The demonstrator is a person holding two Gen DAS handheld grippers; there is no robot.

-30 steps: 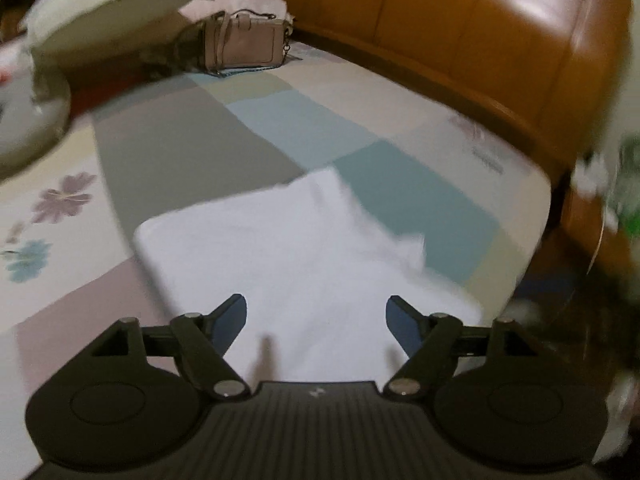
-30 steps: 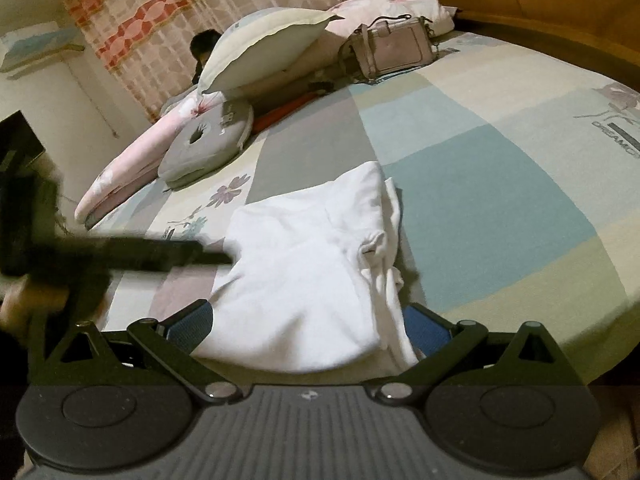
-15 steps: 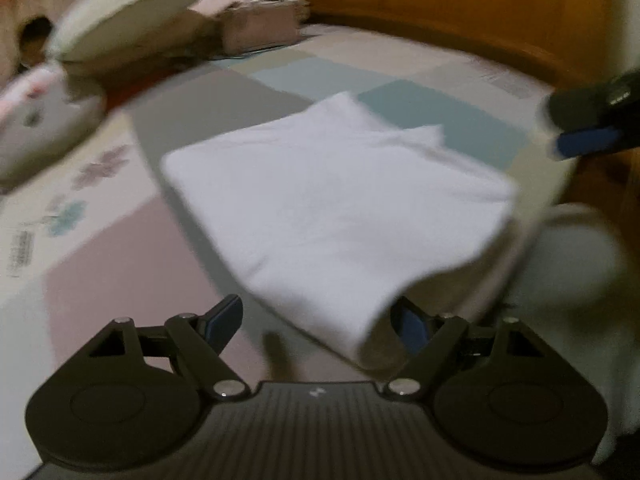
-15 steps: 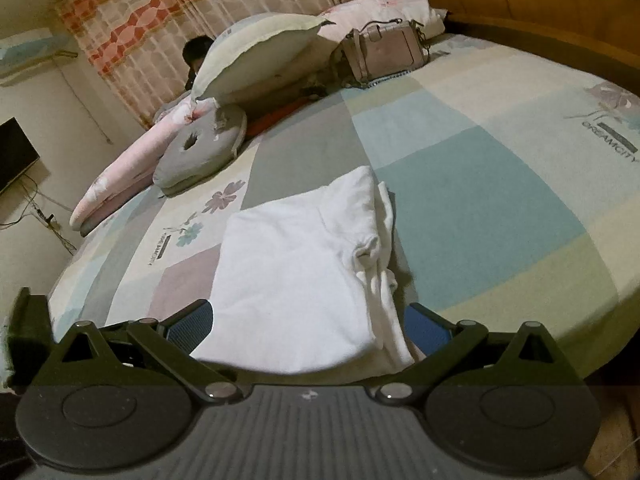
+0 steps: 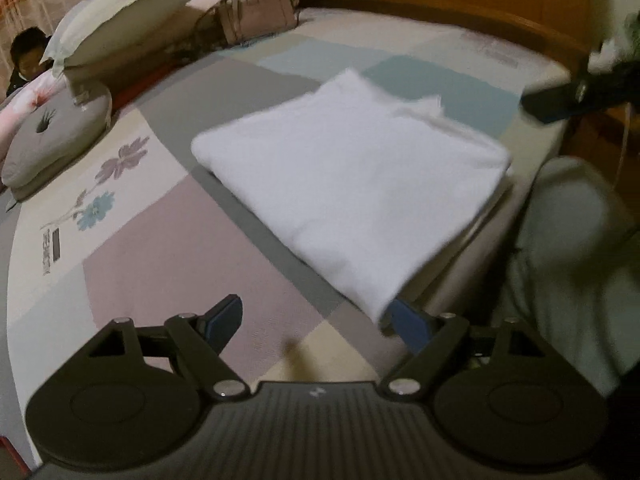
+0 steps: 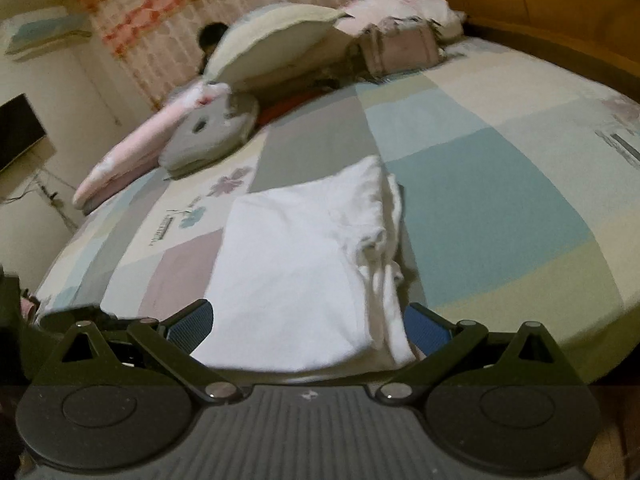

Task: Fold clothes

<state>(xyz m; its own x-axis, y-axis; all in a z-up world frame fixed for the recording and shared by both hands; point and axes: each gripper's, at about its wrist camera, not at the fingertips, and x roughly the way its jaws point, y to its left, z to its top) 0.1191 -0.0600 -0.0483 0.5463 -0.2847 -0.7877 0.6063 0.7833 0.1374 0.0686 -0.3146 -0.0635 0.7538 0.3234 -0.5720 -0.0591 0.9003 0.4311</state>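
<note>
White garment (image 6: 296,264) folded at frame centre, hanging past bed (image 6: 500,208) edge. Both tools, left tool (image 5: 316,320) and right tool (image 6: 308,320), released, grasping nothing. Loose layers on the right could slip and unfold.

left gripper (image 5: 318,320) spread wide | folded white garment (image 5: 356,192) on bed (image 5: 168,264)

The left gripper (image 5: 318,320) is farther back from the folded white cloth (image 5: 352,184) than a second ago. Then the cloth filled the gap between its fingers; now the gap shows bedspread (image 5: 160,264), and the cloth sits up toward 1 o'clock. Only the cloth's near corner reaches the right finger. The right gripper (image 6: 308,322) is now pulled away, seen at 2 o'clock in the left view. It sits lower, so the cloth looks bigger.
</note>
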